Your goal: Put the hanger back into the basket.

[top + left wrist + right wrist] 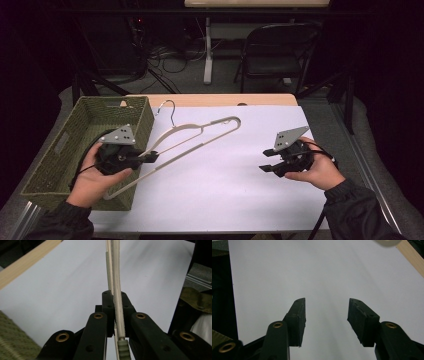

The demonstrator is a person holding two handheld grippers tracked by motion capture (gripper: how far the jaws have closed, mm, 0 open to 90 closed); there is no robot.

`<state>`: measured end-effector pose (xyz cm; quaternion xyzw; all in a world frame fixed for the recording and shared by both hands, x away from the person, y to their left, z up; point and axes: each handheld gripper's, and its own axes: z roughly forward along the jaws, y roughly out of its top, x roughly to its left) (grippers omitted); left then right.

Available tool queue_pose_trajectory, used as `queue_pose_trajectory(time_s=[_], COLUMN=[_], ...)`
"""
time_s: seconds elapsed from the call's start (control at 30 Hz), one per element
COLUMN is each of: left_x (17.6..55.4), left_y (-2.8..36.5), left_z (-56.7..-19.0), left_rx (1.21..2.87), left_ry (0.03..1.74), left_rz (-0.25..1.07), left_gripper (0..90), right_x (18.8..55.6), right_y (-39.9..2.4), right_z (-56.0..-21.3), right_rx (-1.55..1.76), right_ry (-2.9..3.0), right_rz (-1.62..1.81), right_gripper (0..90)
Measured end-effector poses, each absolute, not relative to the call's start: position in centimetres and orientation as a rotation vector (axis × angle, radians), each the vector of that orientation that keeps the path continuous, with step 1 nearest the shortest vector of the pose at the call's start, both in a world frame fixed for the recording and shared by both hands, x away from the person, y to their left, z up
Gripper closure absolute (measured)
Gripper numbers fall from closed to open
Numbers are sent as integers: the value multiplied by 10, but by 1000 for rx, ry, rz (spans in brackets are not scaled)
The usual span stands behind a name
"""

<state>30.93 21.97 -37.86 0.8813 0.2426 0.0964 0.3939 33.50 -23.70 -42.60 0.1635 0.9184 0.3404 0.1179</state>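
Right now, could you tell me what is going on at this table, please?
A person holds a gripper in each hand. The left gripper is shut on a cream hanger beside the woven basket. The right gripper hangs open over the white sheet, holding nothing.

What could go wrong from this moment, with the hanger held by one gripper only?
1. The left gripper clamps only one thin bar of the hanger, well away from its far end, so the hanger may twist or slip in the jaws.
2. The hanger's lower end lies over the basket rim and could catch there.
3. The right gripper is open and apart from the hanger, so nothing steadies the far end.
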Motion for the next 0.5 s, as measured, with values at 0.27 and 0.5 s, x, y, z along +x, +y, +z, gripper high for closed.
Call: queue_pose_trajectory(time_s=[0.27, 0.5], left_x=[315, 323], left_y=[256, 293], left_z=[-364, -365], left_rx=[2194, 2167], left_ry=[674, 756], left_rz=[314, 357], left_gripper=[868, 868], right_x=[335, 335], right_y=[-242, -243], right_z=[-432, -441], right_rx=[512, 534], right_ry=[2680, 2680], right_rz=[1004, 1010], right_gripper=[486, 486])
